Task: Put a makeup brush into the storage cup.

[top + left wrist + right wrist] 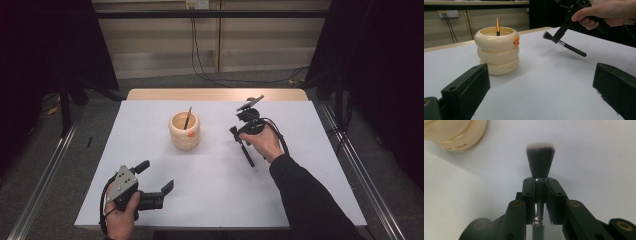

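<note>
Near the tabletop's front-left corner the left gripper rests with its jaws spread wide and empty; past mid-table, the right gripper is clamped on the makeup brush at its metal ferrule, bristles pointing toward the cream ringed holder just to its left, handle trailing toward the front edge; the holder, near the far edge, already carries one thin brush; the right hand is clearly nearer it.
</note>
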{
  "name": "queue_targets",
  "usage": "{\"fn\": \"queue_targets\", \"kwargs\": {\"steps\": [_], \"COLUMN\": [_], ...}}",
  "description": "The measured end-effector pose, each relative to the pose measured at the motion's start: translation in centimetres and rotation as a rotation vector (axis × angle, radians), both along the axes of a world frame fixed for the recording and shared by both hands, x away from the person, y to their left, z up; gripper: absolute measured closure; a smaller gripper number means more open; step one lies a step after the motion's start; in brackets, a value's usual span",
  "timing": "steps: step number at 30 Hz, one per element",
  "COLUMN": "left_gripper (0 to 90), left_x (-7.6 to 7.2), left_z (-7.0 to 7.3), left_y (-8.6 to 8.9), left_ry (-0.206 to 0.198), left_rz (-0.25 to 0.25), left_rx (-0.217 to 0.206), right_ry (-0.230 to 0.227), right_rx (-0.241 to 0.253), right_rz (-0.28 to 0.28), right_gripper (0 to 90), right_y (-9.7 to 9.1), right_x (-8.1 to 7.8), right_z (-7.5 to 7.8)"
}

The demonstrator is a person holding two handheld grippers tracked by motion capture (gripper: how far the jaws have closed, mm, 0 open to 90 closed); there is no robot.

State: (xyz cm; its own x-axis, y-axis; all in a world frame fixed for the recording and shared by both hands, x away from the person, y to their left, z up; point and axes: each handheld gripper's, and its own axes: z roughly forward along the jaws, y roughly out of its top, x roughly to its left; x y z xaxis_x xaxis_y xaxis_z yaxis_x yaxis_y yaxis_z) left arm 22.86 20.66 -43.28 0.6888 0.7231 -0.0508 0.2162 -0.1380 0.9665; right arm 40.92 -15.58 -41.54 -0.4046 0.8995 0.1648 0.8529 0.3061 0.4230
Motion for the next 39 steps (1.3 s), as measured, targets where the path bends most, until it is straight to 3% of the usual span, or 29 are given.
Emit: {"fn": "queue_targets", "kwargs": {"steps": [13, 17, 24, 26, 39], "left_gripper": [0.9, 0.9, 0.9, 0.9, 0.9], "left_x": [-0.1, 0.0, 0.0, 0.0, 0.0], "left_z": [0.0, 0.0, 0.0, 0.0, 0.0], "left_y": [-0.1, -0.1, 0.0, -0.1, 0.0], "left_ry": [0.001, 0.001, -0.002, -0.001, -0.001], "left_rz": [0.005, 0.005, 0.002, 0.002, 0.004], "left_rx": [0.006, 0.005, 0.002, 0.001, 0.003], "right_ry": [-0.141, -0.210, -0.280, -0.321, -0.461], "right_rx": [0.093, 0.124, 0.171, 0.187, 0.280], "right_rz": [0.018, 0.049, 0.064, 0.076, 0.075], "right_gripper": [77.7, 77.7, 77.7, 77.7, 77.7], "right_y": [-0.9, -1.2, -1.5, -1.7, -2.8], "right_x": [-1.2, -1.5, -2.4, -2.6, -3.8], "right_z": [1.0, 1.1, 1.4, 1.4, 1.8]}}
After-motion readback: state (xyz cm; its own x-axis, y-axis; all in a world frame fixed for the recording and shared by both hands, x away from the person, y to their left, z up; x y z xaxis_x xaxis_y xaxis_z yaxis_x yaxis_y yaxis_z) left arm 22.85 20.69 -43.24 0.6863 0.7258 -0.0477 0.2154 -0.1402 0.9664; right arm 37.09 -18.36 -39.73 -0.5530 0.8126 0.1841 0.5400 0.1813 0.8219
